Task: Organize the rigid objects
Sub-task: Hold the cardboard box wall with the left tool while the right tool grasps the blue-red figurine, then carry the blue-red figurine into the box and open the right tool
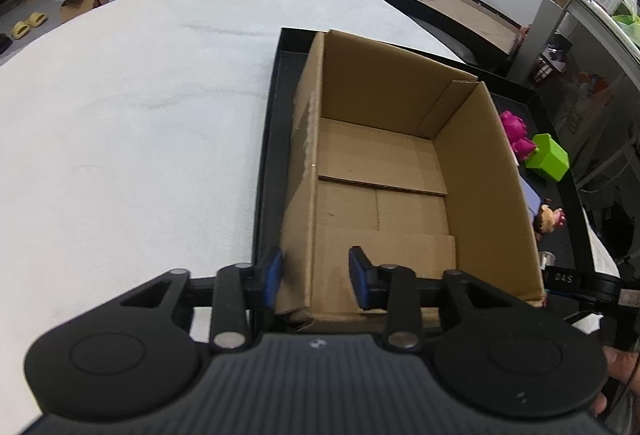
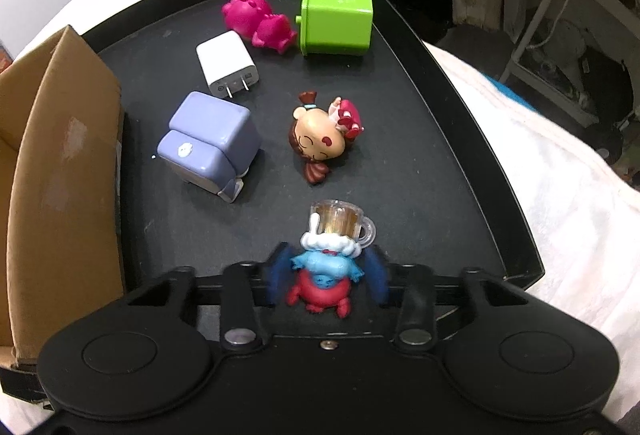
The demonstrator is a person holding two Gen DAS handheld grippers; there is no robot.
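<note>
An empty cardboard box [image 1: 400, 95] stands in the left part of a black tray [image 1: 272, 115]. My left gripper [image 1: 314, 277] straddles the box's near left wall, one pad outside and one inside. The inner pad stands clear of the wall. On the tray's right part [image 2: 440, 115], my right gripper [image 2: 326, 275] has its blurred blue pads against both sides of a small blue-and-red figurine [image 2: 320, 267] that carries a clear beer mug [image 2: 340, 223]. Farther out lie a girl doll [image 2: 324, 133], a lilac plug block [image 2: 208, 143], a white charger [image 2: 226, 65], a pink toy [image 2: 256, 19] and a green cube [image 2: 336, 21].
The tray rests on a white cloth [image 1: 120, 115]. In the right wrist view the cardboard box [image 2: 60, 155] rises just left of the toys. A second dark tray [image 1: 452, 7] with a cup sits beyond. Shelves and clutter stand to the right.
</note>
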